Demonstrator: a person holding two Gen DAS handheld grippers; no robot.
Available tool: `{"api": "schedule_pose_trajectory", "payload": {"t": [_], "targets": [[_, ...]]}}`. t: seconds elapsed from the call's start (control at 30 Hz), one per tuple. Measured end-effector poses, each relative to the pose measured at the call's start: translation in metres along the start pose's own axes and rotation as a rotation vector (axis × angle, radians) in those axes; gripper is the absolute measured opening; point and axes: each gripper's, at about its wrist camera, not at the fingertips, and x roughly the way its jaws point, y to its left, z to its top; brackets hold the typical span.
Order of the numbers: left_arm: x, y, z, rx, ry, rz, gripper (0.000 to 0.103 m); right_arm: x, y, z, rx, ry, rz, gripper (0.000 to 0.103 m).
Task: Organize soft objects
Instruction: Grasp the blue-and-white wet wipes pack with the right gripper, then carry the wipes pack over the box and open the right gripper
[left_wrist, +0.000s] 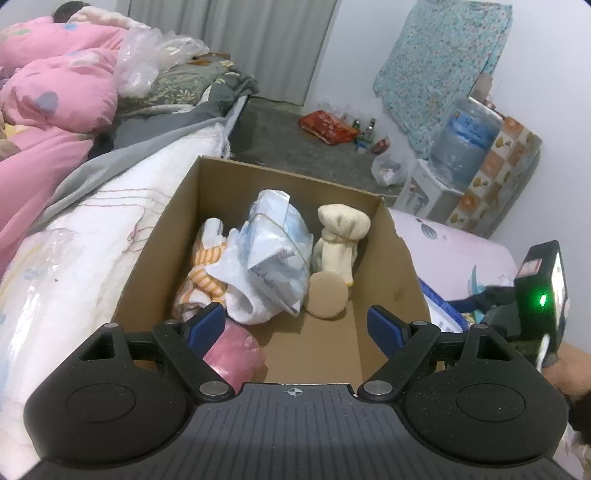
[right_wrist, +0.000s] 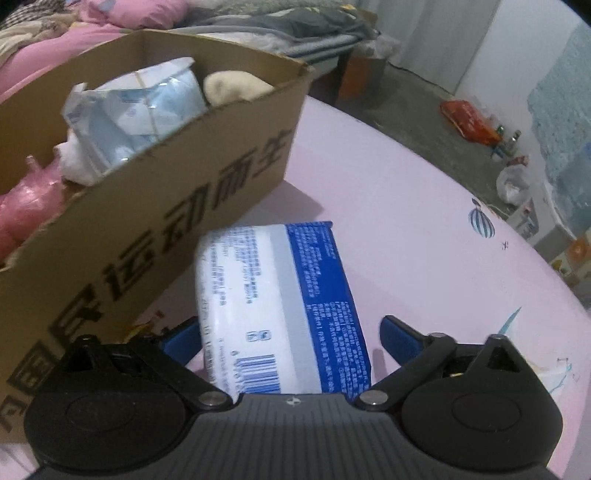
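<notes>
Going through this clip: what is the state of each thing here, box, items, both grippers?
Cardboard box: open-topped, partly filled.
Cream gloves: bundled, inside the box.
Striped cloth: crumpled, in the box.
Tissue pack: sealed, lying outside beside the box.
Left gripper: open, empty, over the box.
Right gripper: open, straddling the tissue pack.

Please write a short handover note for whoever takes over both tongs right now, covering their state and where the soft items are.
Left tongs: open, empty, hovering over the cardboard box.
Right tongs: open around the blue-and-white tissue pack, not yet closed on it; the pack lies on the pink sheet just outside the box wall.
Done: in the box are the striped cloth, the white towel, the clear bag of blue-white items, the cream glove bundle, a tan round pad and a pink bag.
Left: grip the tissue pack and probably place it in the box's free floor area.
</notes>
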Motion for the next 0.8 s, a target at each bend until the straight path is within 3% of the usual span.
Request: {"api": "schedule_pose_trajectory", "payload": {"t": [0.23, 0.4, 0.53, 0.63, 0.8], "targets": [[-0.019, -0.002, -0.007, 0.004, -0.01, -0.012, 0.085, -0.018, -0.038, -0.01, 0.244, -0.076, 0.117, 0.045], [-0.038, -0.009, -0.014, 0.011, -0.027, -0.048, 0.085, -0.065, -0.066, -0.024, 0.391, -0.194, 0.219, 0.045], [-0.061, -0.019, -0.024, 0.019, -0.041, -0.118, 0.088, -0.122, -0.074, -0.043, 0.463, -0.316, 0.328, 0.045], [-0.083, -0.027, -0.033, 0.028, -0.06, -0.198, 0.097, -0.166, -0.07, -0.062, 0.506, -0.403, 0.428, 0.045], [-0.128, -0.054, -0.059, 0.139, -0.111, -0.321, 0.1, -0.206, -0.052, -0.087, 0.589, -0.481, 0.639, 0.045]]}}
